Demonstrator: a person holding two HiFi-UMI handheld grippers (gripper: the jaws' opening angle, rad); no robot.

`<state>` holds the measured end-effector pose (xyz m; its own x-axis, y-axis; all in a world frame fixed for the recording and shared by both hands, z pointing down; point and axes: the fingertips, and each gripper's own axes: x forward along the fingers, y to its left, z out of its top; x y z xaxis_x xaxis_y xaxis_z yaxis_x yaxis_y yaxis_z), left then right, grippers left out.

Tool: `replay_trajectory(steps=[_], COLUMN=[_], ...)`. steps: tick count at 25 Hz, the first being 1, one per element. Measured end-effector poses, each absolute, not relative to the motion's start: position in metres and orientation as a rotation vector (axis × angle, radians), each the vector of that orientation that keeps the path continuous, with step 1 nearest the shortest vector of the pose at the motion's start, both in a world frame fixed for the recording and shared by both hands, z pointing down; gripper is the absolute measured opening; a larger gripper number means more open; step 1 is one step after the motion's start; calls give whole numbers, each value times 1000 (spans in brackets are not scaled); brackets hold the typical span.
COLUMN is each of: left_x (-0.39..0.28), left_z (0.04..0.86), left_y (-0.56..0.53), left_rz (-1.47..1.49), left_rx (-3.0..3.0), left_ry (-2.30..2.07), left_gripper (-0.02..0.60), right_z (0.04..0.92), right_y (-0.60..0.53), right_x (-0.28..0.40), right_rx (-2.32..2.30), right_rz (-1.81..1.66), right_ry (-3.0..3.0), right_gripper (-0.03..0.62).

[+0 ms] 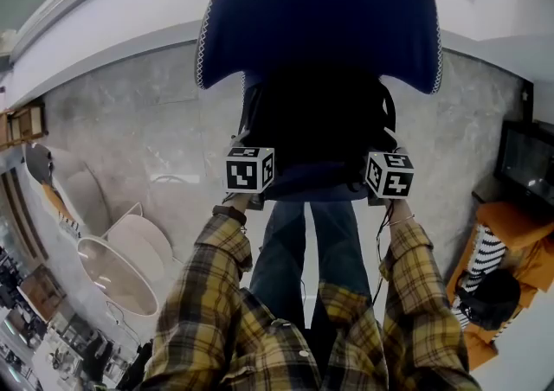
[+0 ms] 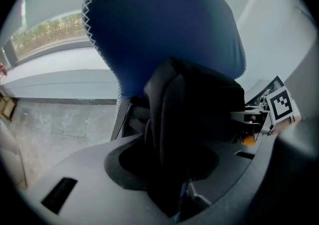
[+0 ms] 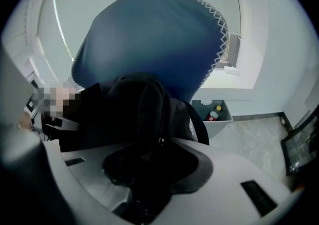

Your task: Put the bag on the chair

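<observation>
On the floor at the far left, white rounded tubs are standing on grey stone tiles. Next to them, the person's left arm in a yellow plaid sleeve is reaching forward with the left gripper, which is sitting at the left side of the black bag. In the left gripper view, its jaws are standing apart, with a fold of the bag's dark cloth lying loosely between them, let go rather than pinched.

In the middle, the bag is resting upright on the seat of the chair and leaning back against its dark blue backrest, which is edged with white stitching.

At the bag's right side, the right gripper is hovering close. Its jaws are also standing apart, released, with the bag's cloth bulging into the gap. Behind the chair in that view, a grey bin is holding a red bottle.

At the far right, a dark screen is standing above an orange surface with a striped cloth.
</observation>
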<state>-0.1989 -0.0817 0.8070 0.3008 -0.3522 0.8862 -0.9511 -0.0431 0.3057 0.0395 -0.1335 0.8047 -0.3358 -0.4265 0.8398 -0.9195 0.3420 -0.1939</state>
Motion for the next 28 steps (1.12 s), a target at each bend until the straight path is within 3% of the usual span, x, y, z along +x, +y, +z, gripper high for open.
replay_trajectory(steps=[5, 16, 28], left_x=[-201, -217, -207], left_z=[807, 774, 692], left_y=[-83, -99, -109], left_rz=[772, 829, 711], left_rx=[1586, 1632, 1696], left_ry=[-1245, -1437, -1550], left_gripper=[166, 189, 189], right_z=[803, 785, 713], right_y=[-134, -138, -147], right_x=[41, 30, 32], right_rx=[1174, 1141, 1215], right_rz=[902, 824, 774], right_ry=[-1911, -1918, -1989], right_gripper=[141, 215, 215])
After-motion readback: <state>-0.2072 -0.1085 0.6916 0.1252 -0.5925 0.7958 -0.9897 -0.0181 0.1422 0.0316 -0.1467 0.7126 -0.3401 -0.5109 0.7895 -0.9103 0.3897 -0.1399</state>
